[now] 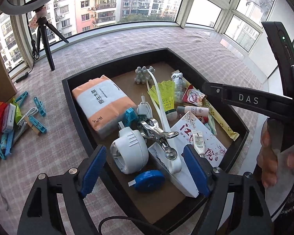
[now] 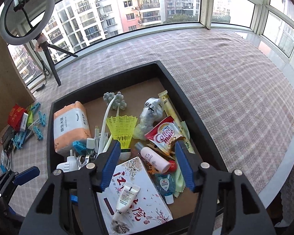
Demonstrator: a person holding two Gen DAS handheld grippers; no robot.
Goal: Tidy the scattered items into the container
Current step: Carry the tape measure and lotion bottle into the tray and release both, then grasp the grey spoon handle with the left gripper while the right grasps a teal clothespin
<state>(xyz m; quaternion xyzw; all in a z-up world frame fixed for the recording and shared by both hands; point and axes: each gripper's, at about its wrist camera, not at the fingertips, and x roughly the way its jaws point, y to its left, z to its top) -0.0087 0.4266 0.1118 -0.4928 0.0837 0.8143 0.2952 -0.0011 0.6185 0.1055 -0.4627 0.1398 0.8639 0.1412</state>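
A black tray (image 1: 68, 90) (image 2: 178, 90) with a brown floor sits on the checked cloth. In it lie a tissue pack (image 1: 103, 105), a yellow shuttlecock (image 2: 122, 127), a Coffee mate sachet (image 2: 164, 135) and a white box with red characters (image 2: 135, 195). My left gripper (image 1: 145, 168) hangs open over the tray's near end, above a white round gadget (image 1: 129, 150) and a blue tape measure (image 1: 149, 180). My right gripper (image 2: 148, 166) is open above a pink bottle (image 2: 154, 159), with its pads clear of it. Loose blue clothespins and packets (image 1: 9, 117) (image 2: 25, 125) lie left of the tray.
A ring light on a black tripod (image 1: 47, 45) (image 2: 51, 62) stands at the back left by the windows. A brown board (image 2: 7, 82) borders the left side. A person's hand (image 1: 272, 156) holds the right gripper's handle. Checked cloth (image 2: 235, 98) spreads to the tray's right.
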